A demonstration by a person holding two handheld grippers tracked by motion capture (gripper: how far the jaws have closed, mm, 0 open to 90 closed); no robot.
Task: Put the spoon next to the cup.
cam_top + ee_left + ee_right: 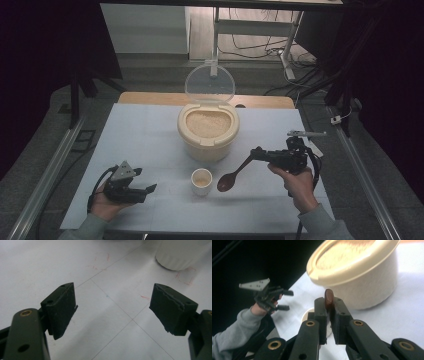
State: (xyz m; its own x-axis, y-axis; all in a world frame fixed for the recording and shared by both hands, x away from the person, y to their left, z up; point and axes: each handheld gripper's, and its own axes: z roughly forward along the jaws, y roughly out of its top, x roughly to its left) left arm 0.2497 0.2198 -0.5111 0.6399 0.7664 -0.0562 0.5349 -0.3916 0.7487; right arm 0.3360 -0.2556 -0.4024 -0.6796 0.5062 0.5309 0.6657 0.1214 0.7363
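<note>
We pinch the light, stiff, slippery wooden spoon (234,176) by its handle in our right hand-held gripper (259,154), the left hand-held gripper (145,191) spread empty

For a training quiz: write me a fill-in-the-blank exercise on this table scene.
1. The right gripper is shut on a dark brown ____.
2. The lid of the rice container stands ____.
3. The left gripper has its fingers ____, holding nothing.
4. The small cup stands in front of the ____.

Missing words: spoon; open; open; rice container
</note>
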